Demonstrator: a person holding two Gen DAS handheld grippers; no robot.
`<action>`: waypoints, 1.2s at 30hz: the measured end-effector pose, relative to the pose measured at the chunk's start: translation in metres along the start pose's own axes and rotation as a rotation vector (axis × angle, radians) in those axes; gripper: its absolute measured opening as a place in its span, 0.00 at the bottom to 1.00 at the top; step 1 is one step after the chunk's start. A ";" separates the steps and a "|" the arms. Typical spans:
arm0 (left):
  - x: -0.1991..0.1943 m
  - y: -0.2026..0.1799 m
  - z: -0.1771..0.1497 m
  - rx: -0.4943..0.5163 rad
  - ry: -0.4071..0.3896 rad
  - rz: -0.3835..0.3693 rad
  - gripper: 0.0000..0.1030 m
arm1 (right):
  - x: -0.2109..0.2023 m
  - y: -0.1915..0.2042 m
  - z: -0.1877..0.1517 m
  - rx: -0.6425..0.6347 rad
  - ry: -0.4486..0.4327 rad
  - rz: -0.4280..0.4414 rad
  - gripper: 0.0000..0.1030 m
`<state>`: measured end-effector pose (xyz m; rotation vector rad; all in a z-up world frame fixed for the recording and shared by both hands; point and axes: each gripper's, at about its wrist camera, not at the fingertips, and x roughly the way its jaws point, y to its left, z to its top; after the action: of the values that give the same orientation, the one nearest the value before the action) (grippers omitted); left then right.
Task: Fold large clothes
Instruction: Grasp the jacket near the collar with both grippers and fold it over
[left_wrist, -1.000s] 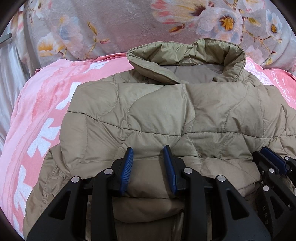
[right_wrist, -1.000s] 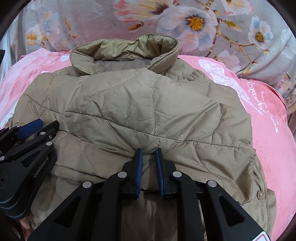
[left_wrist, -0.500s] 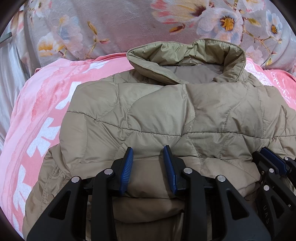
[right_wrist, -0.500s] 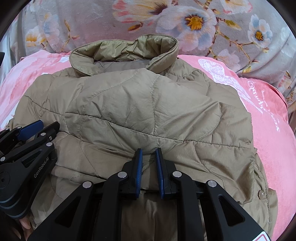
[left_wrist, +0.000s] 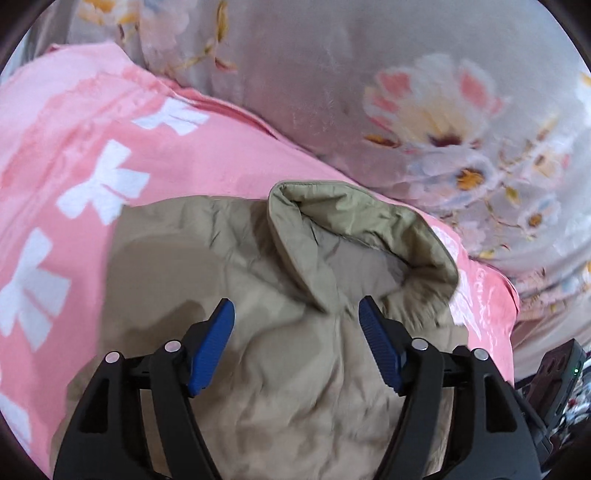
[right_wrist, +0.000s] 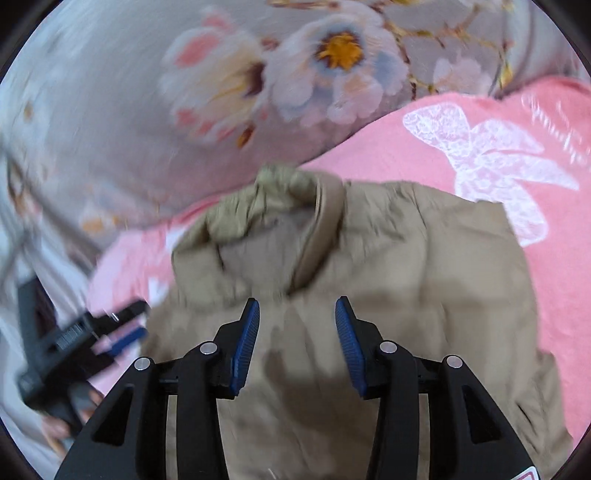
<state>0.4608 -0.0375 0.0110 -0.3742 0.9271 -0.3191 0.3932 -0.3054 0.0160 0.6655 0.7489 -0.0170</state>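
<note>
Both tongs opening, nothing clamped: left gripper (left_wrist: 297, 343), right gripper (right_wrist: 297, 341) above folded jacket (left_wrist: 295, 387) on pink blanket (left_wrist: 66, 155); puffy fold may spring open once released

The near part of the jacket (left_wrist: 295, 387) passes beneath the fingers (left_wrist: 212, 350) of the left gripper (left_wrist: 297, 347) and is cut off by the lower frame edge in the left wrist view; its hem and sleeves cannot be seen. Motion blur softens the quilting ahead of the fingers. In the right wrist view the collar (right_wrist: 288, 192) beyond the fingers (right_wrist: 245, 347) of the right gripper (right_wrist: 297, 345) is smeared, so its fold cannot be read. To the left of those fingers, a hand (right_wrist: 55, 428) holding the other gripper is blurred and partly cropped.
</note>
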 end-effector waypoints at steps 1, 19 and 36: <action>0.012 -0.002 0.004 -0.009 0.026 -0.015 0.65 | 0.008 0.000 0.003 0.018 0.008 0.002 0.42; 0.069 0.005 -0.021 0.165 0.060 0.051 0.04 | 0.062 -0.026 -0.010 -0.161 0.057 -0.140 0.00; 0.059 0.009 -0.026 0.209 0.060 0.050 0.09 | 0.044 -0.035 -0.019 -0.195 0.093 -0.137 0.02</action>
<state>0.4734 -0.0588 -0.0488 -0.1497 0.9506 -0.3792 0.4058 -0.3131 -0.0413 0.4307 0.8730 -0.0383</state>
